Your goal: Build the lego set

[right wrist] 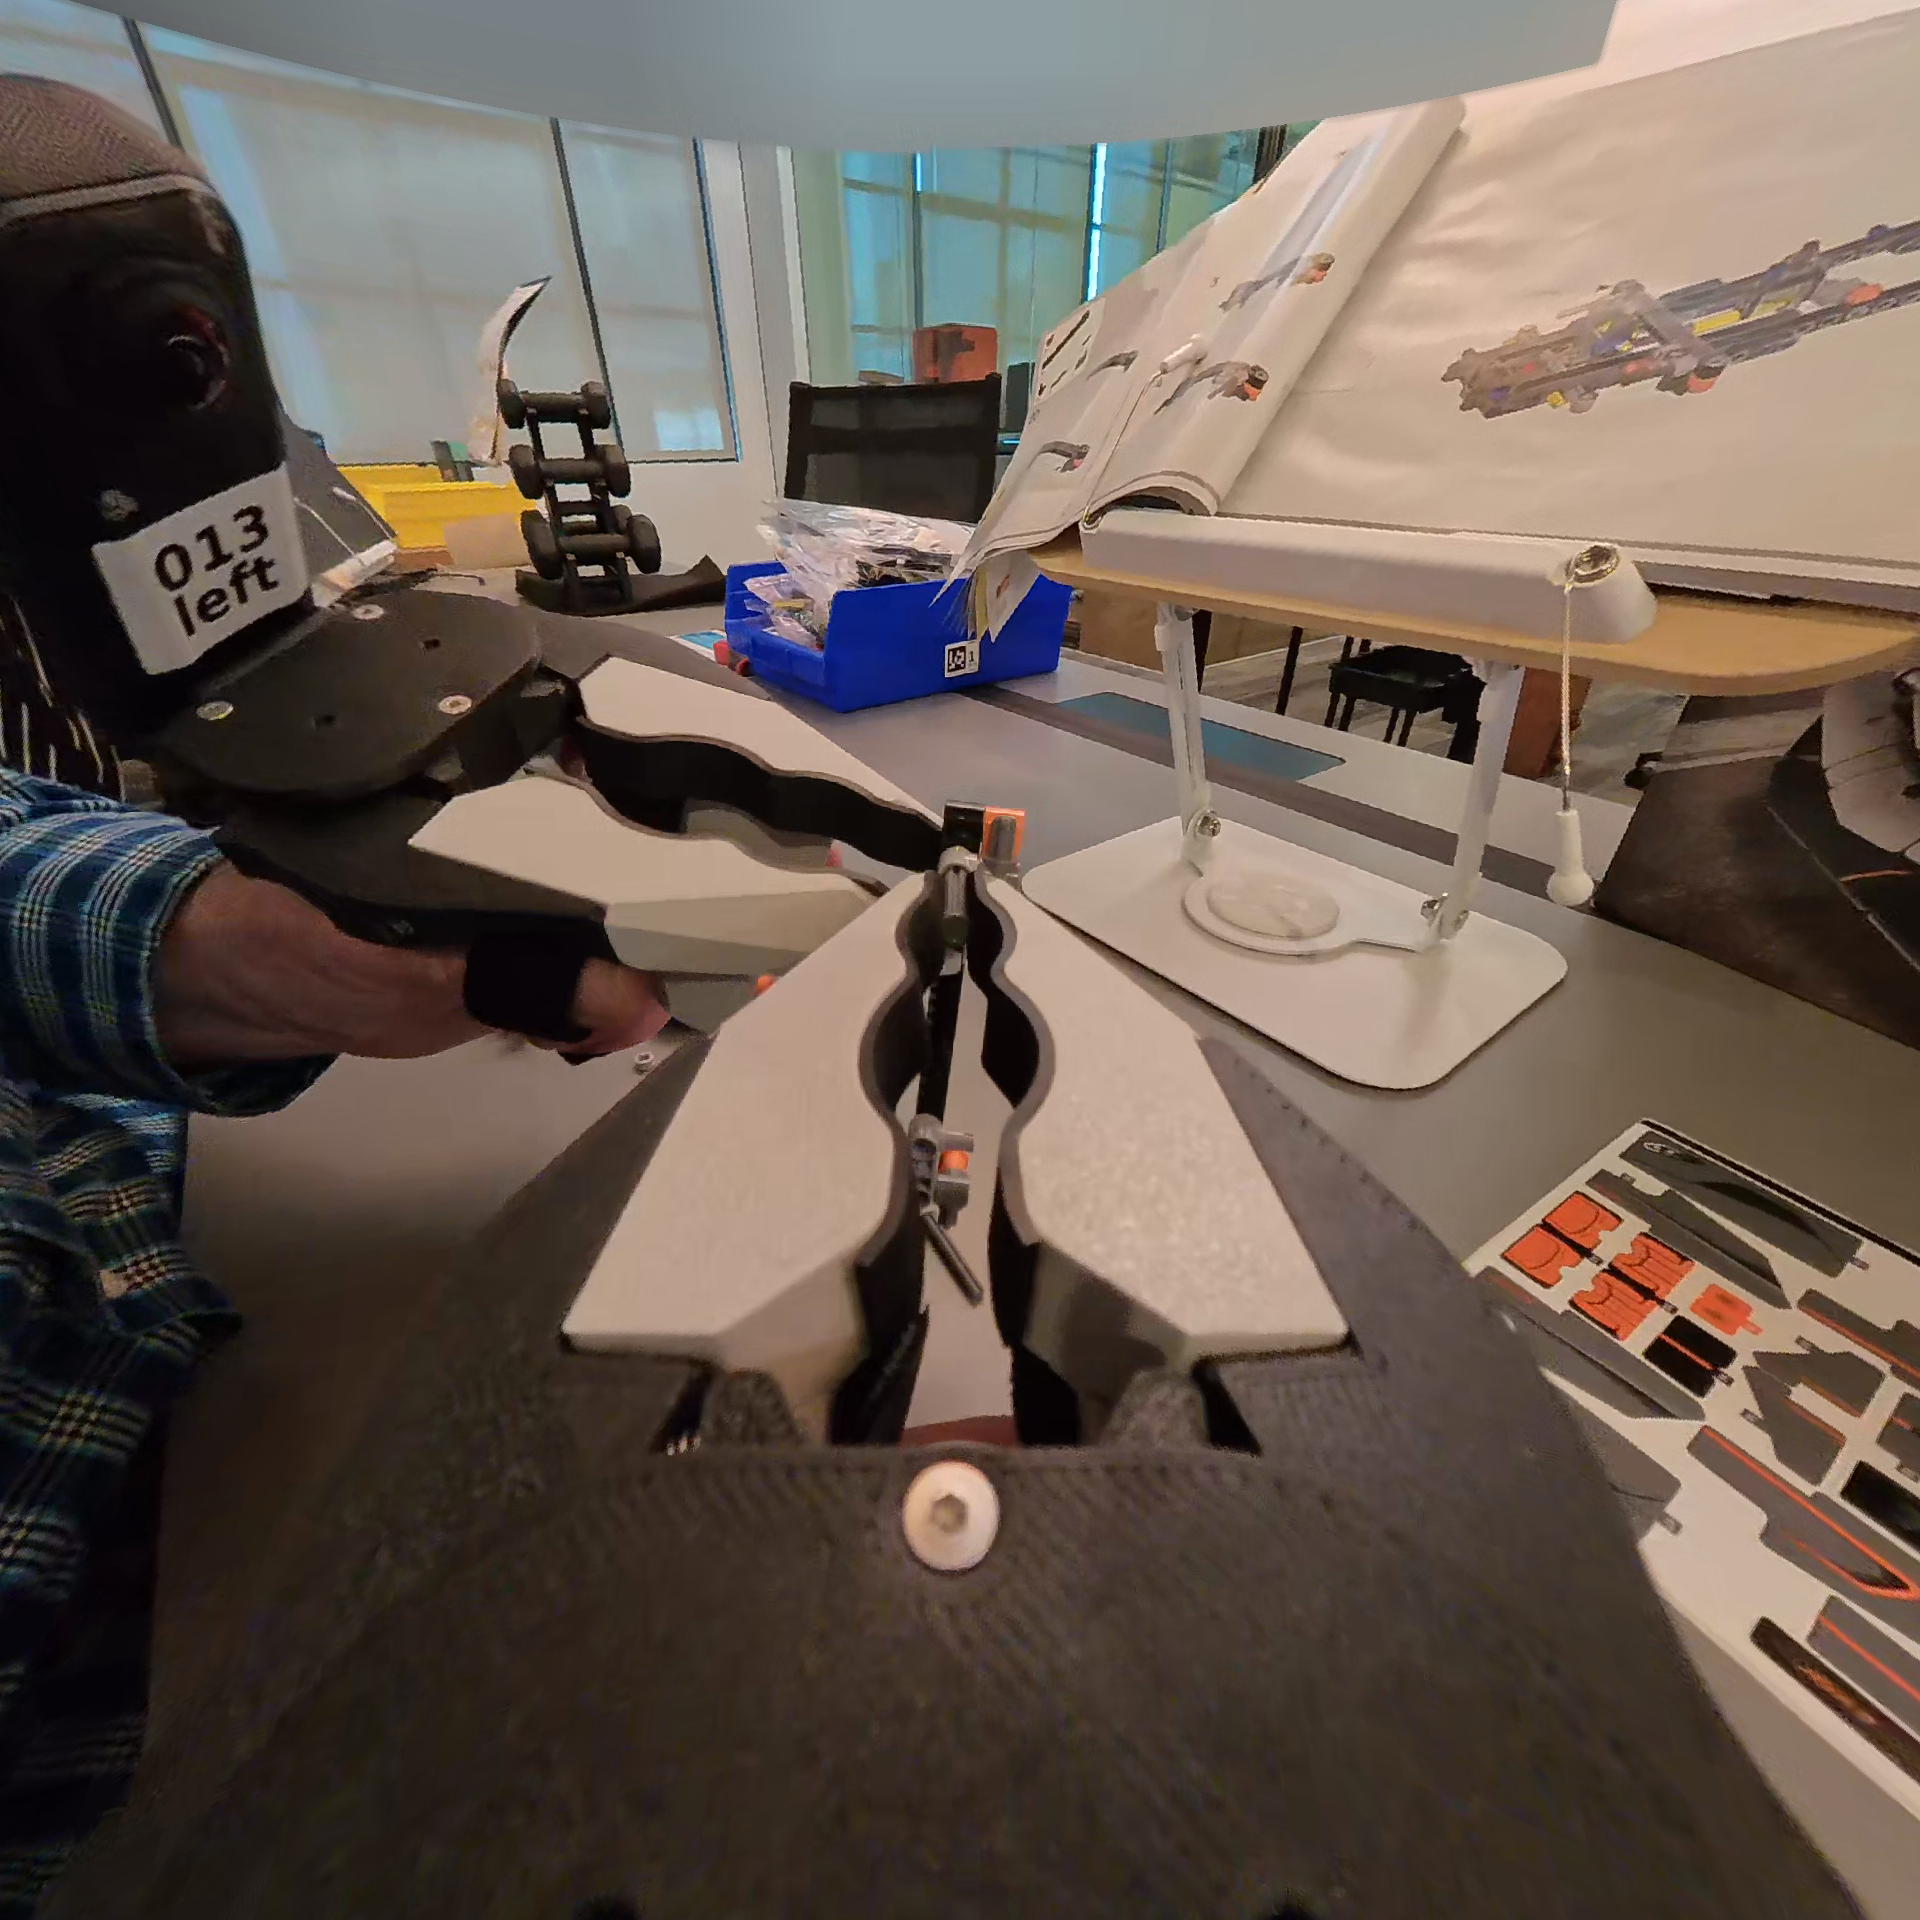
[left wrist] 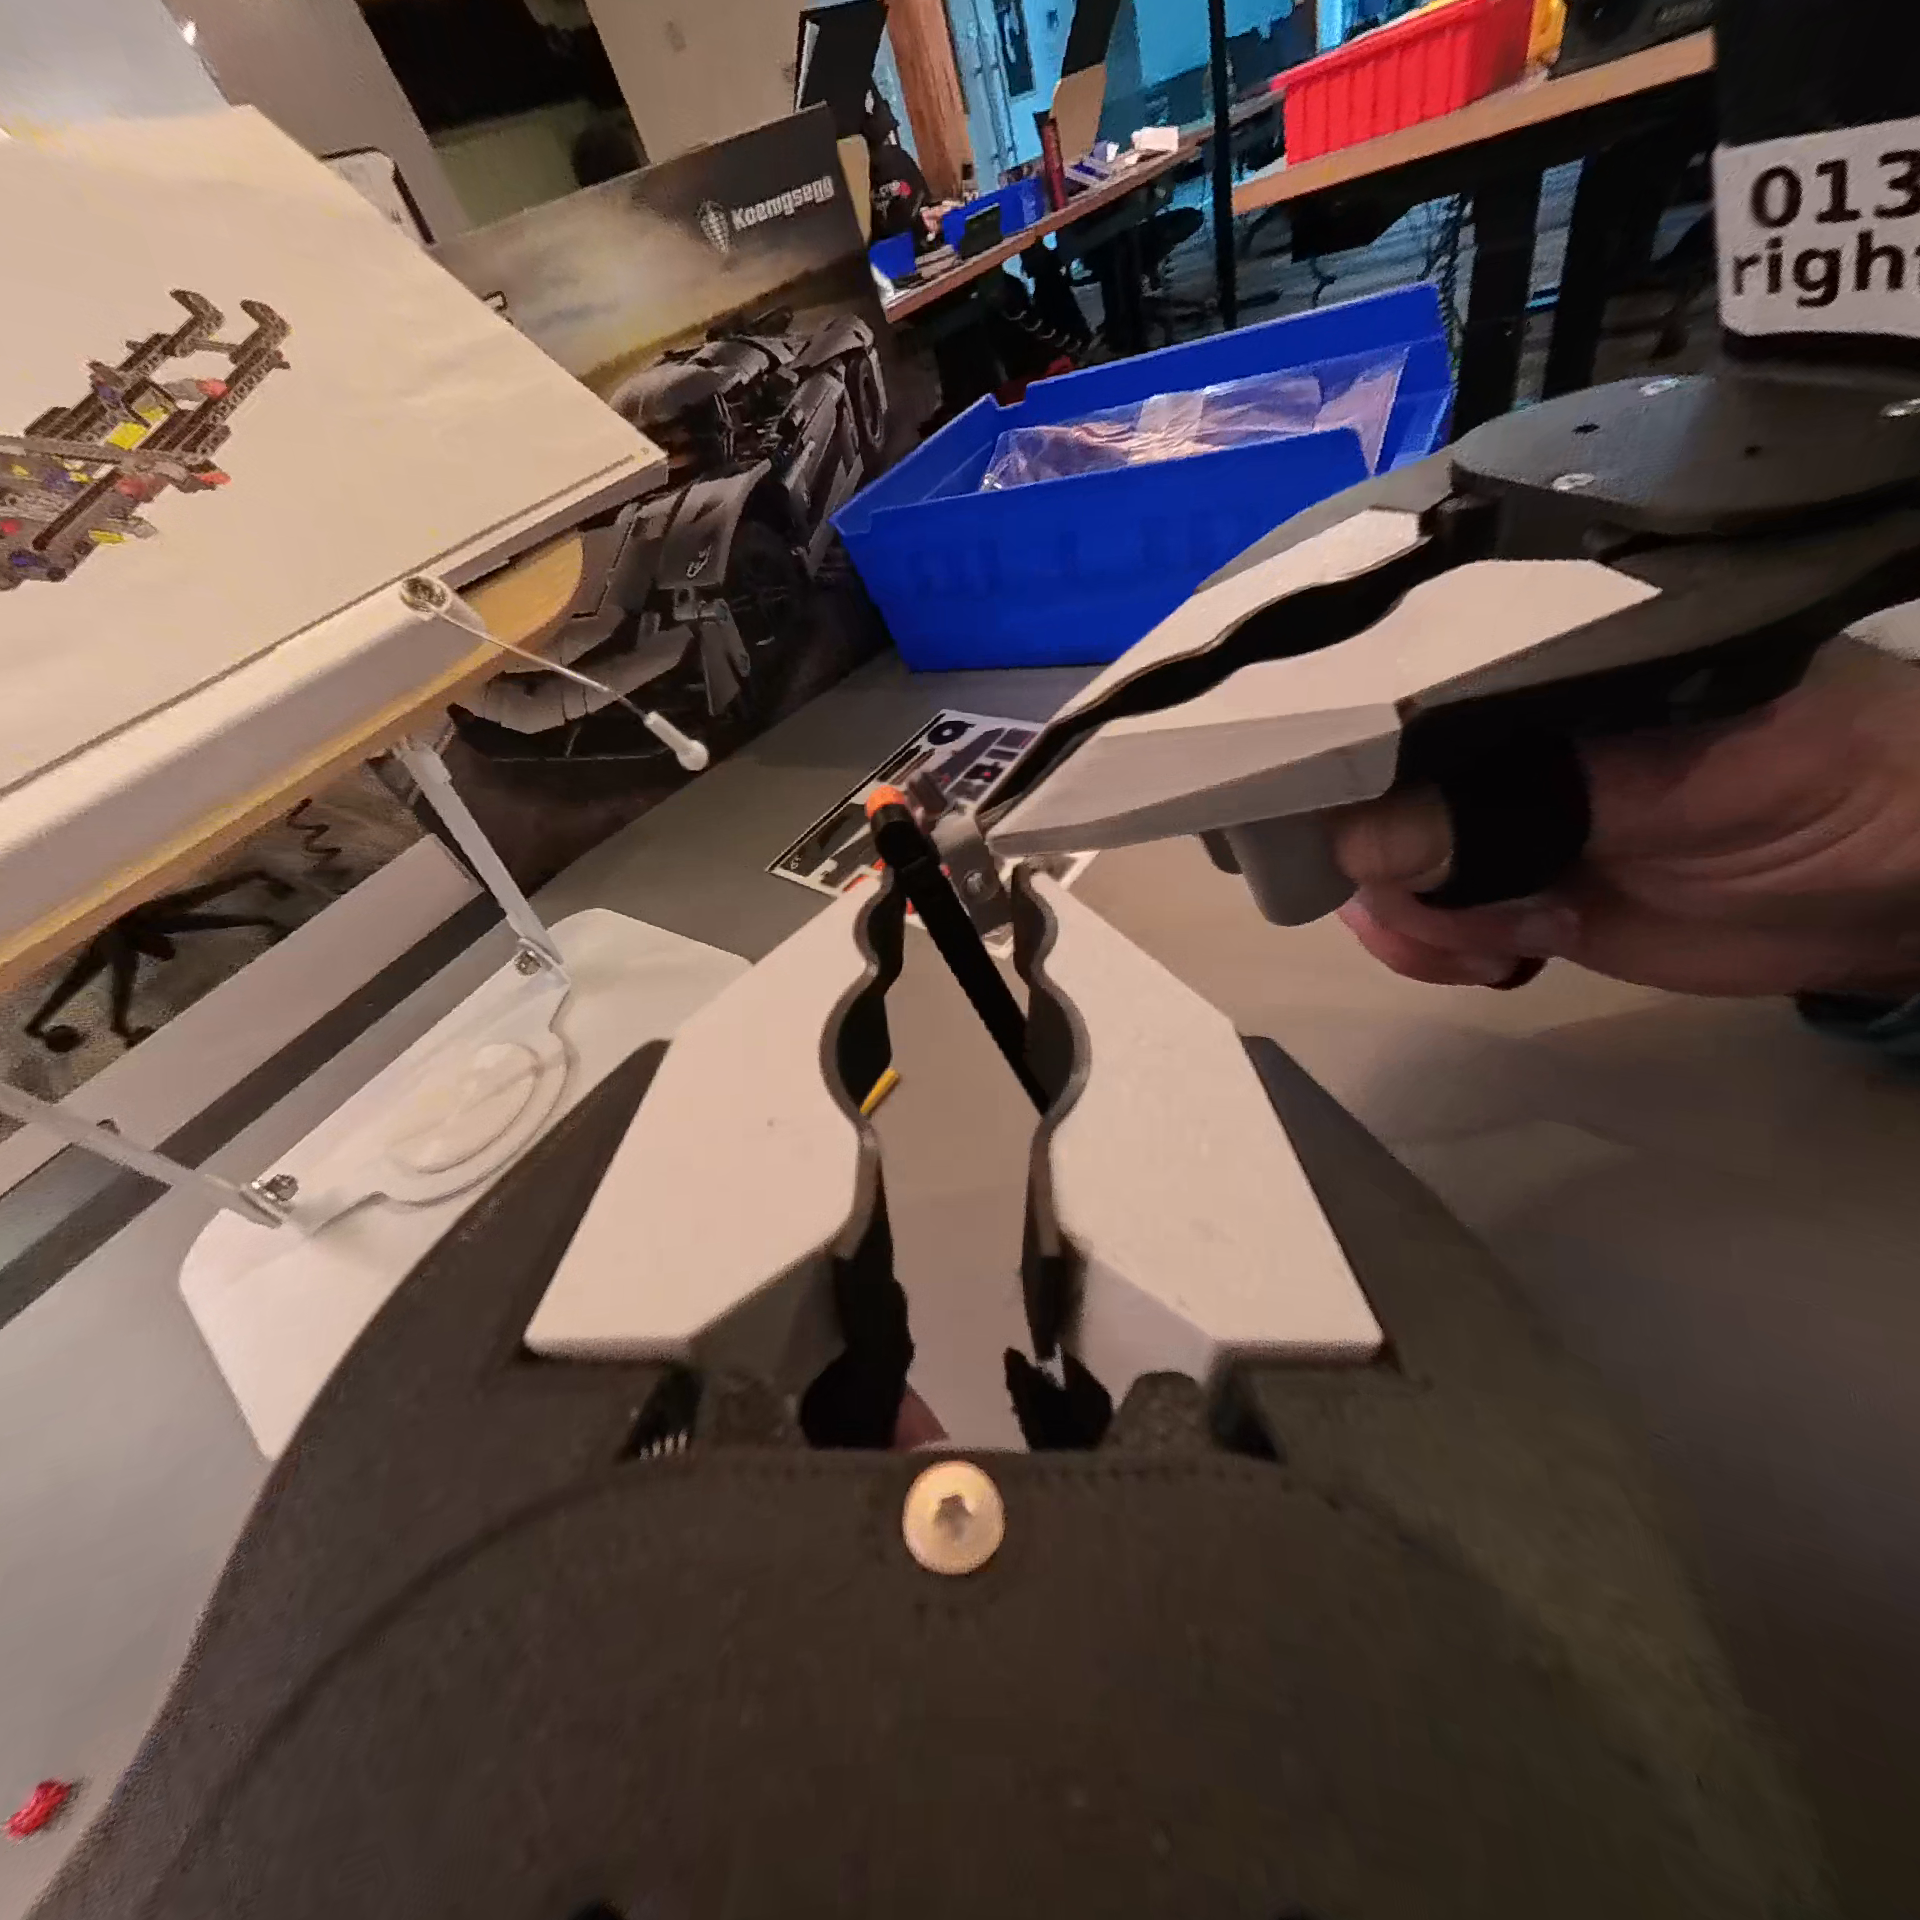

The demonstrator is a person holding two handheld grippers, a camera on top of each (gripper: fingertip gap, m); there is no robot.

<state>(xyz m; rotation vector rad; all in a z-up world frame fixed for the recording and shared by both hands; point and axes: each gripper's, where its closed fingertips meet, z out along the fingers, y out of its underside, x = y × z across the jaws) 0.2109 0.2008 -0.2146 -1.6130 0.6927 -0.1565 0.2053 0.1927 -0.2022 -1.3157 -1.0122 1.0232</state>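
Both tongs, left (left wrist: 951, 894) and right (right wrist: 961, 883), are clamped on one black beam (left wrist: 971, 987) with an orange pin (left wrist: 886, 802) at 12 o'clock; uneven squeezing could twist it loose.

The left gripper (left wrist: 951, 904) has two pale grey wedge-shaped fingers (left wrist: 727, 1174) with wavy black inner edges, set in a dark textured body. A pale round screw (left wrist: 953, 1529) sits at the centre of that body. The right gripper (right wrist: 948, 883) is built the same way, with its own pale screw (right wrist: 950, 1515). Each gripper carries a white label with black writing on a black upper housing (right wrist: 114, 343), above a black plate with small screws. The hand (right wrist: 312, 977) on the left gripper wears a blue plaid sleeve (right wrist: 73, 935) and a black finger strap (right wrist: 530, 982); the other hand (left wrist: 1662, 842) wears a similar black strap.
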